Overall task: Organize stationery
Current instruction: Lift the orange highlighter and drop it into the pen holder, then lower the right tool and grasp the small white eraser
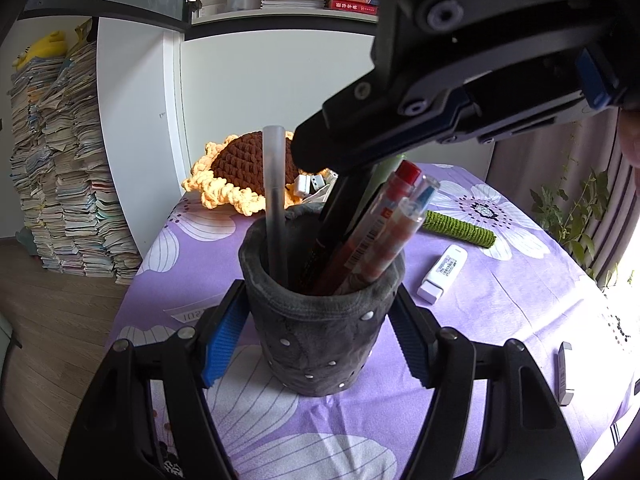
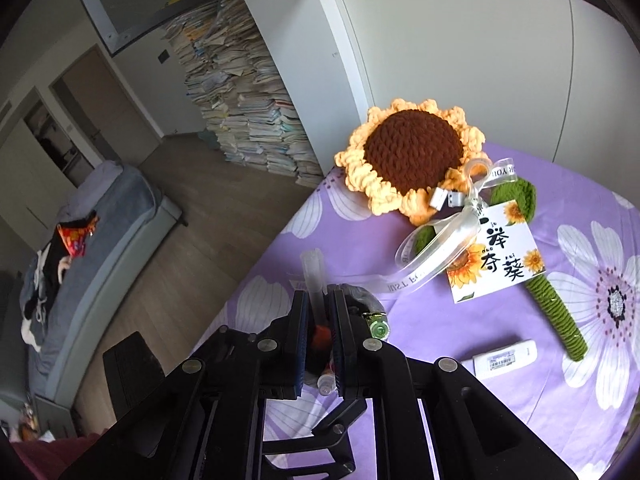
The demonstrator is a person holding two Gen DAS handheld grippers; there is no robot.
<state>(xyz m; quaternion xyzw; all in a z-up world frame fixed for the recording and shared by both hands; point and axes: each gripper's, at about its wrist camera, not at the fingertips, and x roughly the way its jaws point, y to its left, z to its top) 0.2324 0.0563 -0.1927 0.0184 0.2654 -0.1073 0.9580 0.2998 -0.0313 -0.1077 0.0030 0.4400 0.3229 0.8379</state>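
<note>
Your left gripper (image 1: 320, 340) is matte black, with angular linkage arms pinned by round silver screws; each finger carries a ribbed blue pad (image 1: 224, 344). Your right gripper (image 2: 320, 336) has the same build: black links, silver pivot screws, dark blue ribbed pads. From the left wrist view its underside shows a bright blue block and grey-lilac screw.
</note>
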